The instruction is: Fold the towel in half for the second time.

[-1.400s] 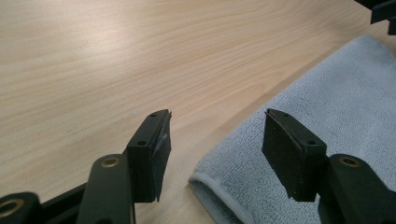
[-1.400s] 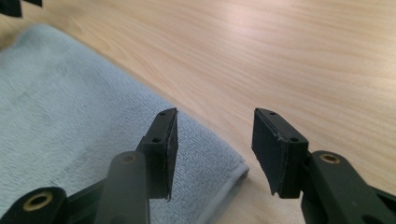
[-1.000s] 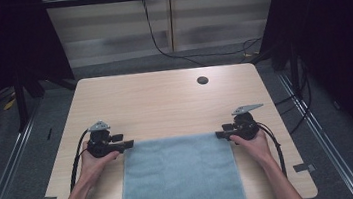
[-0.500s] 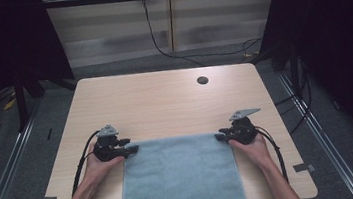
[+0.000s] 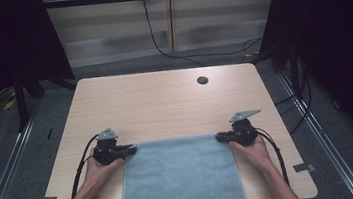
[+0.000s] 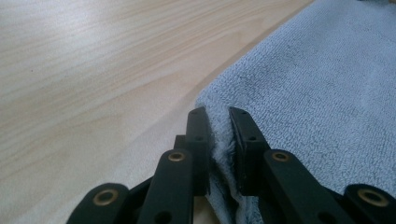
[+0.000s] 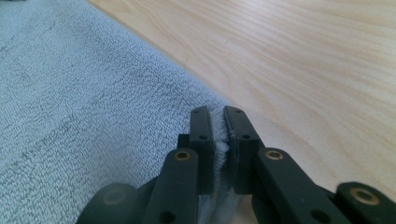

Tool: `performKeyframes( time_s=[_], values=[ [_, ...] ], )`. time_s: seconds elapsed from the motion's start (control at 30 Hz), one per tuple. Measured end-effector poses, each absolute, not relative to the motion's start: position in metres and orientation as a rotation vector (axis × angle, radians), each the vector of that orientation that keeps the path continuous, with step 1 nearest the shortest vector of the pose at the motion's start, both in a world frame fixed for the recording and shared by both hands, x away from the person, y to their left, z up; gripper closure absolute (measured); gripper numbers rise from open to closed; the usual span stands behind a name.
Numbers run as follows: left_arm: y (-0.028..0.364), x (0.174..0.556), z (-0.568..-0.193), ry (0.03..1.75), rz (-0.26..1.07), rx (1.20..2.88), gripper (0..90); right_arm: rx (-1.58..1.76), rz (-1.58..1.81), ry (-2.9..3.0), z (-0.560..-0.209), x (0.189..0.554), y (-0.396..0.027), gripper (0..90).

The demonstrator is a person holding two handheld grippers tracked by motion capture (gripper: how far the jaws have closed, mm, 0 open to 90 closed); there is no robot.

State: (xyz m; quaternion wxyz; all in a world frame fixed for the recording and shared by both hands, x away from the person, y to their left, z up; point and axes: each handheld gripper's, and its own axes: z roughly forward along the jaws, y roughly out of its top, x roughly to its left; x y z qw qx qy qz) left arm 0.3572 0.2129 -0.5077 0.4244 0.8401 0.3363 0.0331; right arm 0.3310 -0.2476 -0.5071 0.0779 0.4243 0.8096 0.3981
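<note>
Left gripper [image 5: 131, 149] and right gripper [image 5: 220, 136] have just been closing, now pinching towel [image 5: 181, 179] far corners, lower frame; thin bites risking slip when lifting.

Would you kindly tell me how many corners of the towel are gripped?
2: the left gripper pinches the towel's far-left corner, the right gripper its far-right.

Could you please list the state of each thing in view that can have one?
Towel: flat on the table, near end hanging over the front edge, both far corners pinched.
Left gripper: jaws have just been closing, now shut on the towel's far left corner.
Right gripper: jaws have just been closing, now shut on the towel's far right corner.
Table: bare beyond the towel, with a cable hole.
</note>
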Motion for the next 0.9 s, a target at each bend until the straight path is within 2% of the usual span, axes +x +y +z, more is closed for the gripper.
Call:
performKeyframes(
  time_s=[0.3,0.57,0.9],
  values=[
    [0.218,0.350,-0.495,0.856,0.078,2.037,79.7,1.258,1.313,2.371,-0.492,0.326,-0.250,84.7],
    [0.222,0.362,-0.473,0.855,0.096,1.927,79.9,1.219,1.394,2.283,-0.467,0.328,-0.254,84.8],
    [0.218,0.379,-0.447,0.828,0.156,1.900,80.0,1.205,1.406,2.228,-0.442,0.342,-0.258,84.9]
  ],
)
